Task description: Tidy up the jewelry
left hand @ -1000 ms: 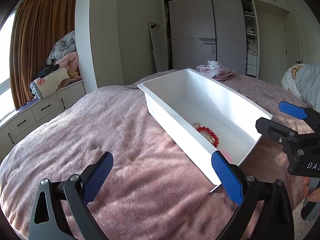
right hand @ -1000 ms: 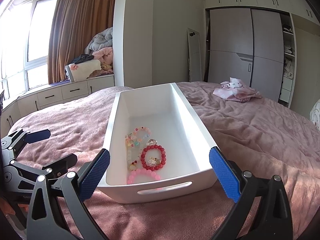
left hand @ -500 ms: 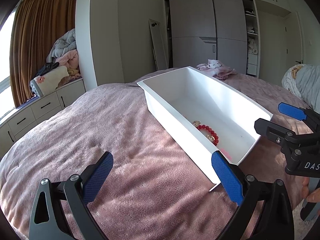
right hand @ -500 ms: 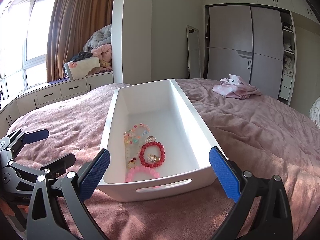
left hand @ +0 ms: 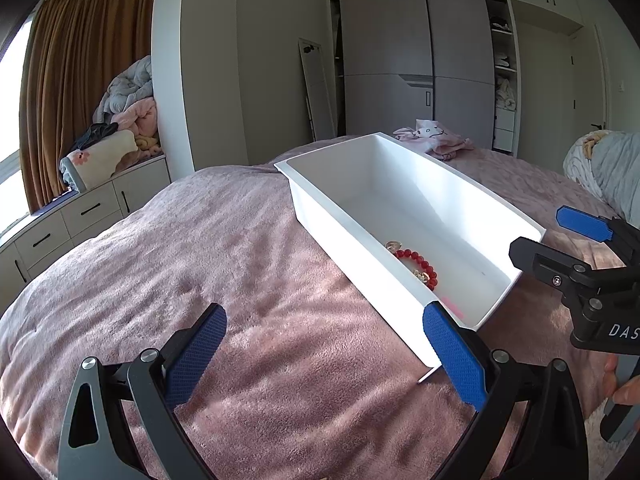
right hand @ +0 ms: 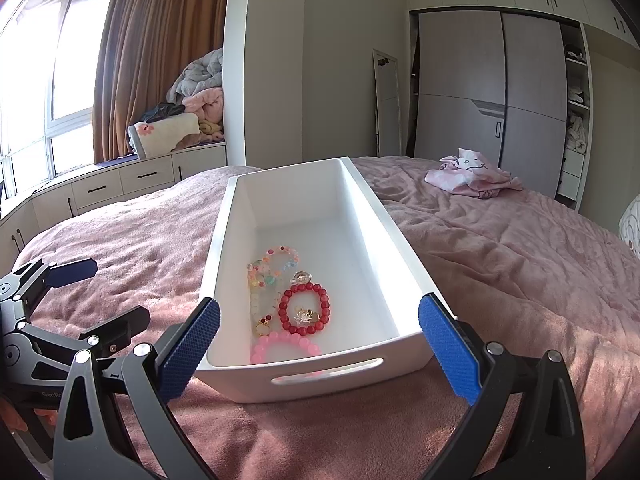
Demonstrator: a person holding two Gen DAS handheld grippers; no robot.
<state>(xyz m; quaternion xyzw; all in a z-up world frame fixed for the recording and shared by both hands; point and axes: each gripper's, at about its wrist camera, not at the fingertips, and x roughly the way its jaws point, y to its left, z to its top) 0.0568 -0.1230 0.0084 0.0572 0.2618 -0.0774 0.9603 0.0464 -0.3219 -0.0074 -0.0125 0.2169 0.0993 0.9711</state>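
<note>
- We hold the left tool [left hand: 324, 360] wide and empty, left of the white bin [right hand: 320, 376] on the pink bed [right hand: 500, 280].
- Our right tool [right hand: 320, 344] gapes wide at the bin's near end.
- The red bracelet [right hand: 305, 309], pink bracelet [right hand: 286, 346] and pastel beads [right hand: 272, 268] lie inside, near end.

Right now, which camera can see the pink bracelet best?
The right wrist view. It looks down into the white bin, so most of the pink bracelet shows near the handle end, beside the red bracelet. The left wrist view sees only a pink sliver past the bin's near wall.
</note>
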